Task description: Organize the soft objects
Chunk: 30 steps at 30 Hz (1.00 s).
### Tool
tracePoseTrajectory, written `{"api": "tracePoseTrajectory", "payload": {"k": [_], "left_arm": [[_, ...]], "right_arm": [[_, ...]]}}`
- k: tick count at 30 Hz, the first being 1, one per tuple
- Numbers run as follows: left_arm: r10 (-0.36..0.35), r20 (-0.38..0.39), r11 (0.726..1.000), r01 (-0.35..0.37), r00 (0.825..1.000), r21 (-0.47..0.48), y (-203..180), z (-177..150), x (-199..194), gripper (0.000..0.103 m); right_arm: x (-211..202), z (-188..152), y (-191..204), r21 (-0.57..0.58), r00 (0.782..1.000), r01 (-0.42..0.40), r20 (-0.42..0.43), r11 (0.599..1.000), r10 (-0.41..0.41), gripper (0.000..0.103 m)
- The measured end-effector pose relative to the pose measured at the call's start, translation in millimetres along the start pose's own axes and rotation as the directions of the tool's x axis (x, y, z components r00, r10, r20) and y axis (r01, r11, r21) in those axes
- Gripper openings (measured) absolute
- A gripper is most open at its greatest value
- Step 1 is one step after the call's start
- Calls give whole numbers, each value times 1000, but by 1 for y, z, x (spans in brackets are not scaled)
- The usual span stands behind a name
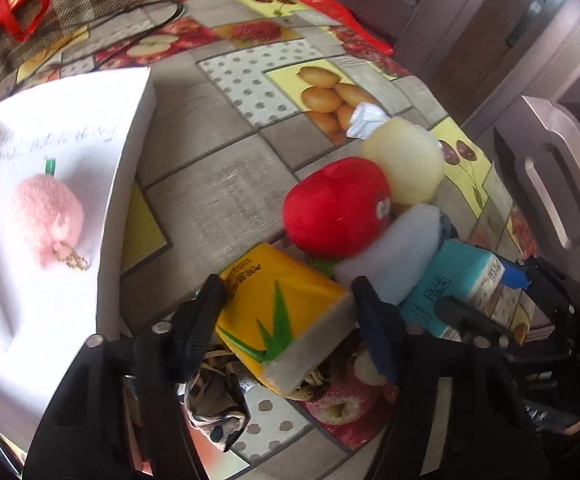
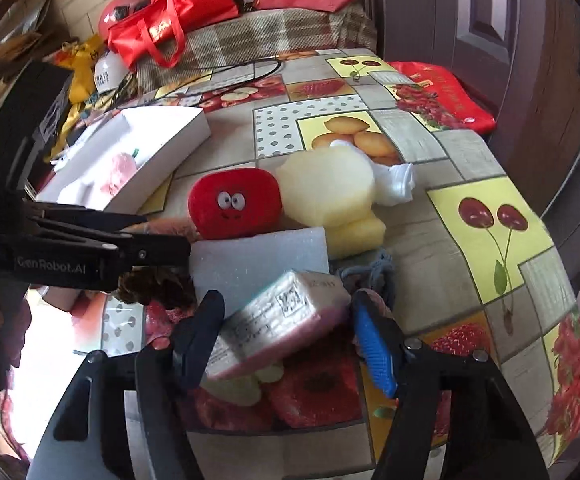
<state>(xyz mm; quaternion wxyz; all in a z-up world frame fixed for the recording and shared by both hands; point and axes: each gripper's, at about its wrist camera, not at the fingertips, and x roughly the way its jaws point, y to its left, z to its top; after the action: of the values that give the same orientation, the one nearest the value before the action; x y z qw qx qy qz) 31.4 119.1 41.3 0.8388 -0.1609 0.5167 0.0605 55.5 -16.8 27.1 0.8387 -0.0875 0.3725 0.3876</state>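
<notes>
Both grippers are clamped on tissue packs, left gripper [image 1: 286, 312] on the yellow pack [image 1: 282, 316], right gripper [image 2: 286, 324] on the pink-edged pack [image 2: 278, 320], at the worktop's near edge; only the pink plush [image 1: 46, 220] lies in the white box [image 1: 126, 184], so most sorting remains.

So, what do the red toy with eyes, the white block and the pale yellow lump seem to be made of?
Red toy: plush fabric, matte and fuzzy, with stitched-looking eyes. White block: probably foam, with a fine grainy surface and clean-cut edges. Pale yellow lump: likely sponge, dull and porous-looking with rounded, squashed edges.
</notes>
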Motion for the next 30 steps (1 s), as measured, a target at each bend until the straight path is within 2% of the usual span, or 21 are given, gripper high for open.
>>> {"api": "tracePoseTrajectory", "payload": {"k": [1, 4, 7, 10, 12, 14, 16, 18, 21, 25, 30], "left_arm": [[1, 18, 1000, -2, 1000, 16, -2, -1, -5, 51], [-24, 57, 1000, 24, 998, 5, -5, -5, -18, 42], [-20, 75, 1000, 20, 997, 2, -5, -7, -24, 40], [-27, 81, 999, 28, 996, -21, 0, -10, -28, 40], [-14, 57, 1000, 15, 998, -21, 3, -11, -25, 40], [8, 36, 1000, -8, 999, -23, 4, -13, -19, 44], [22, 9, 1000, -22, 1000, -22, 3, -17, -11, 58], [46, -12, 999, -46, 999, -9, 0, -23, -3, 64], [81, -2, 996, -80, 997, 25, -6, -28, 0, 65], [118, 10, 993, -118, 993, 24, -6, -30, -2, 65], [131, 103, 991, -134, 986, 18, -7, -29, -23, 65]], "right_arm": [[-2, -1, -3, 12, 1000, -11, 0, 1000, 11, 55], [-14, -2, -11, 45, 999, -33, 14, 998, 32, 41], [-31, -1, -20, 94, 997, -63, 55, 994, 58, 36], [-44, 1, -31, 157, 993, -89, 88, 984, 76, 35], [-48, 3, -35, 188, 992, -101, 97, 977, 84, 35], [-50, 4, -37, 211, 992, -104, 98, 972, 85, 35], [-50, 3, -38, 224, 991, -109, 99, 968, 89, 35], [-51, 1, -39, 233, 991, -114, 97, 966, 94, 35], [-53, 0, -38, 237, 991, -115, 99, 965, 94, 35], [-56, -1, -37, 232, 990, -116, 107, 966, 93, 35], [-56, -1, -37, 235, 990, -118, 106, 965, 95, 35]]}}
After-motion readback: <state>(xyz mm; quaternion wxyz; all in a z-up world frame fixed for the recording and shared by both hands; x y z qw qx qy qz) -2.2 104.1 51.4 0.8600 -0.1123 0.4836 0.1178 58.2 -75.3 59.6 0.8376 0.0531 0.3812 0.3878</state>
